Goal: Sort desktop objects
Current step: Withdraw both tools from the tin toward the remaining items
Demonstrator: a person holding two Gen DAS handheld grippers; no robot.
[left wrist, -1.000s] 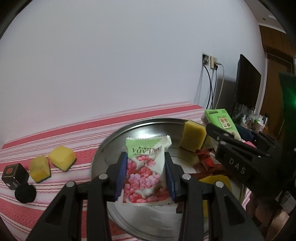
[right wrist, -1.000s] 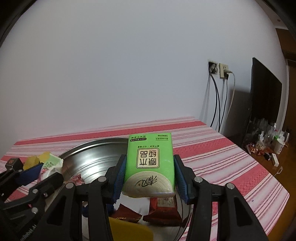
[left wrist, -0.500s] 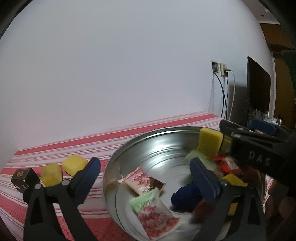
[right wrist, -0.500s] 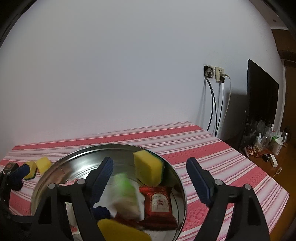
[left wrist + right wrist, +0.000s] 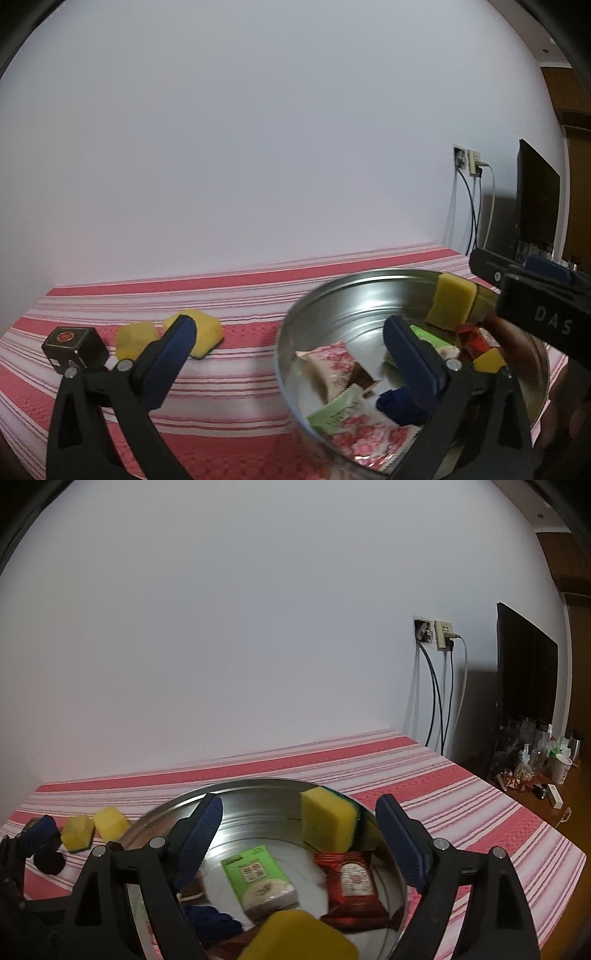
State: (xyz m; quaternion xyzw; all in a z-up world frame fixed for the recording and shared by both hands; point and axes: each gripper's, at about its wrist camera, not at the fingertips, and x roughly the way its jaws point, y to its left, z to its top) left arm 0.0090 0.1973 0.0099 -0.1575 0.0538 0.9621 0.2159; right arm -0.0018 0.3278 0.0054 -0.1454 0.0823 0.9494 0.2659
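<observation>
A round metal bowl [image 5: 284, 343] [image 5: 258, 783] sits on the red-striped cloth. My left gripper [image 5: 291, 350] hangs over its left rim, jaws opening wide with nothing between them. Below it in the bowl lie a green-and-pink floral sachet [image 5: 354, 424], a second pink sachet [image 5: 330, 363] and a blue bundle [image 5: 397, 404]. My right gripper [image 5: 301, 834] is above the bowl, jaws opening and empty. Under it lie the green tissue pack [image 5: 258, 878], a red packet [image 5: 351, 882] and a yellow sponge [image 5: 327, 823]. Another yellow sponge [image 5: 299, 938] is at the near edge.
Two yellow sponges [image 5: 135, 338] [image 5: 207, 332] and a black cube [image 5: 74, 347] lie on the cloth left of the bowl. A black round thing [image 5: 50, 862] lies near them. Wall sockets with cables [image 5: 436, 635] and a dark screen [image 5: 524, 672] are at the right.
The left gripper let go of the floral sachet and the right of the green tissue pack; both now lie in the bowl. Both jaws spread wide. The left view swung left.
</observation>
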